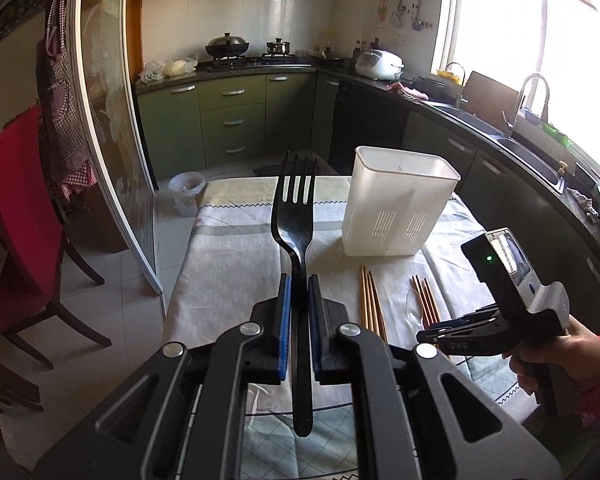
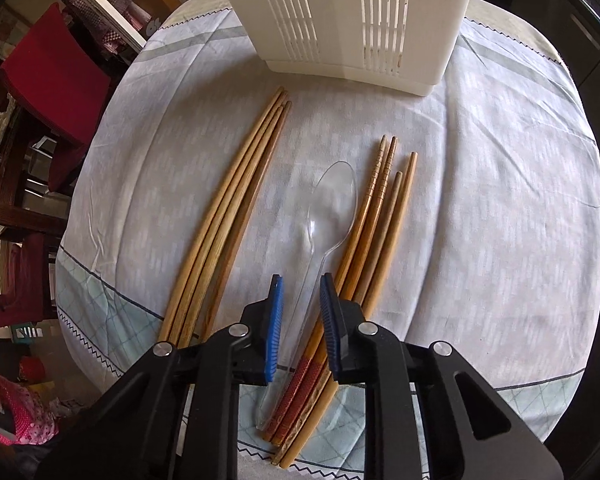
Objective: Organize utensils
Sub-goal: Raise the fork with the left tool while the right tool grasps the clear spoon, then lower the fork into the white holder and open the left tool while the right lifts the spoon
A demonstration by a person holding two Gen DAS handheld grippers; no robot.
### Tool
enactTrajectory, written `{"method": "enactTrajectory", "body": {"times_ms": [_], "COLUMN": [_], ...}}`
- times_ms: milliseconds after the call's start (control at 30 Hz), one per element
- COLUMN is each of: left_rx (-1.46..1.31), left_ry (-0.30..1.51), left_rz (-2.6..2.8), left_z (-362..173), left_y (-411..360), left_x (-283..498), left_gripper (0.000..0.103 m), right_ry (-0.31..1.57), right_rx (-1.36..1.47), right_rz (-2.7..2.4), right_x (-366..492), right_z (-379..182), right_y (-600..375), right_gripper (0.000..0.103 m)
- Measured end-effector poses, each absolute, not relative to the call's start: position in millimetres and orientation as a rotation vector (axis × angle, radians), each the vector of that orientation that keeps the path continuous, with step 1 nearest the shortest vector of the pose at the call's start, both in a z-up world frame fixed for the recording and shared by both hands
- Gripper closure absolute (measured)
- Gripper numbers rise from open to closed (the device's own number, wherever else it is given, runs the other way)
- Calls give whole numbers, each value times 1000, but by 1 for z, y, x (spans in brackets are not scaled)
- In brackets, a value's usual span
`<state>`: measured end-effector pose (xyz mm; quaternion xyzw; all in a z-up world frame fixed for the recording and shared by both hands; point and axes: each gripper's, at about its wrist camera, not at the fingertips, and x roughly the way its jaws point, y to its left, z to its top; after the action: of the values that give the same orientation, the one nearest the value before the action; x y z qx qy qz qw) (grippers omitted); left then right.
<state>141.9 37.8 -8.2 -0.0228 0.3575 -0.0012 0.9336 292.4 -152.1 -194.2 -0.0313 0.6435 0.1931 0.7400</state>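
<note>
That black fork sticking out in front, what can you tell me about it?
The black fork looks like glossy, faintly speckled plastic, with four tines and a long slim handle that ends in a rounded tip. The left tool clamps its handle between two blue-padded fingers, so it is lifted off the table, tines pointing away toward the kitchen. Only the pads touch it. The white slotted holder stands apart, to its right.

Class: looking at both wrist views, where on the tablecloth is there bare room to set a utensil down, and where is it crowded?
Bare cloth lies right of the short chopsticks, and left of the long chopsticks. It is crowded between them, around the clear spoon. A narrow strip stays bare before the white holder.
</note>
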Motion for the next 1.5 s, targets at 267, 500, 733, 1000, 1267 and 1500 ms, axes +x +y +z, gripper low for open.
{"method": "enactTrajectory", "body": {"times_ms": [267,500,733,1000,1267,1500], "left_rx": [-23,-22,-37,-80,-92,-9], "left_ry": [705,693,646,470,304,288], "left_rz": [-34,-56,-86,-155,-190,-146], "left_z": [-3,0,13,50,45,12], "left_y": [30,25,16,-12,-41,-67], "left_x": [130,128,141,207,297,343], "left_gripper": [95,95,95,95,95,95], "right_ry": [1416,1352,1183,867,773,712], "right_rx": [-97,-75,88,200,232,232], "right_rz": [370,390,529,577,608,591], "right_x": [294,289,278,252,250,252], "right_z": [-204,-201,-151,-73,-52,-41], "right_y": [-139,-135,-157,-214,-249,-275], "right_gripper": [86,93,93,93,93,93]}}
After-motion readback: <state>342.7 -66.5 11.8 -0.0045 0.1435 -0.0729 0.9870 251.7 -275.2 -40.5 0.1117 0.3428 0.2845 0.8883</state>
